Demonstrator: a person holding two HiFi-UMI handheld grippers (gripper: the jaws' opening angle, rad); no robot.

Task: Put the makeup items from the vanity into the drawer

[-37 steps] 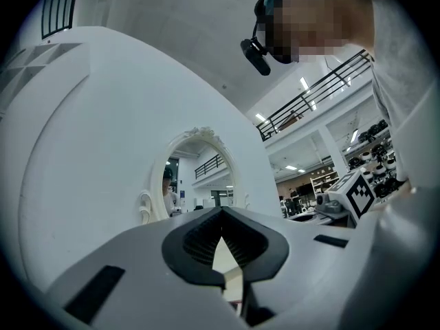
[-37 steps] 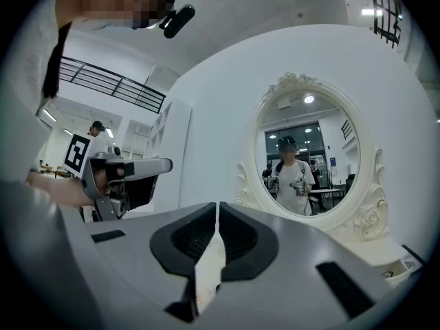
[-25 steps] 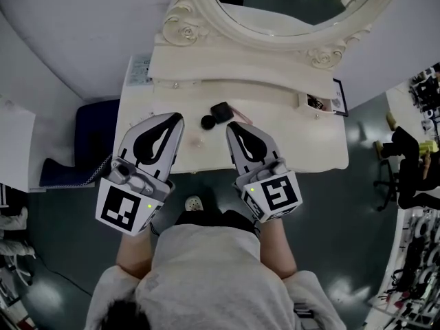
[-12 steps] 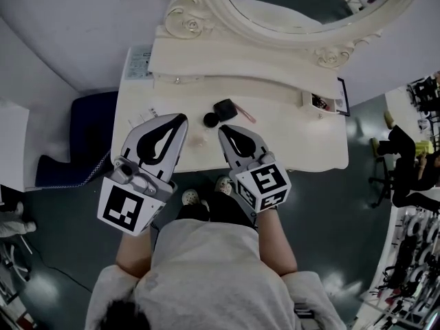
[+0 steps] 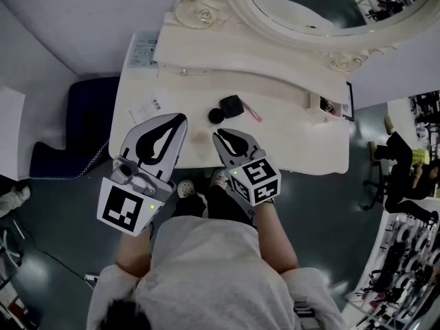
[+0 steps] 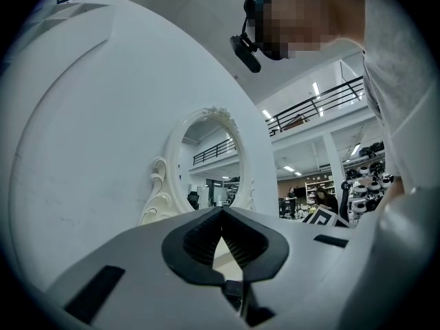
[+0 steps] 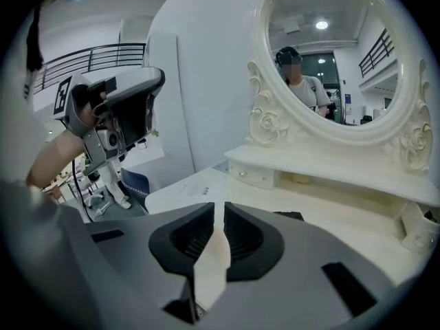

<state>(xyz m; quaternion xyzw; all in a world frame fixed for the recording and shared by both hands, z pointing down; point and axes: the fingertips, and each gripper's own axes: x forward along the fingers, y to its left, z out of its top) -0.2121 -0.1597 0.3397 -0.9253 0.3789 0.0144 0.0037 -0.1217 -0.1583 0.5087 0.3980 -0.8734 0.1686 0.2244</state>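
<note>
Both left gripper [image 5: 181, 119] and right gripper [image 5: 216, 136] show fingers closed, empty. Before the mirror [image 5: 309, 5], a black compact [image 5: 232, 105], round pot [image 5: 216, 115] and pink stick [image 5: 253, 114] lie on the bench [image 5: 302, 136]: light, hard, likely slick; pinch the compact's edges.

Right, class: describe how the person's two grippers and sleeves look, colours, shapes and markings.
The left gripper and right gripper are white tapering shells with black ribbed pads. Each carries a cube with black-and-white square markers and a small green light. The sleeves are light grey, leaving the forearms bare.
</note>
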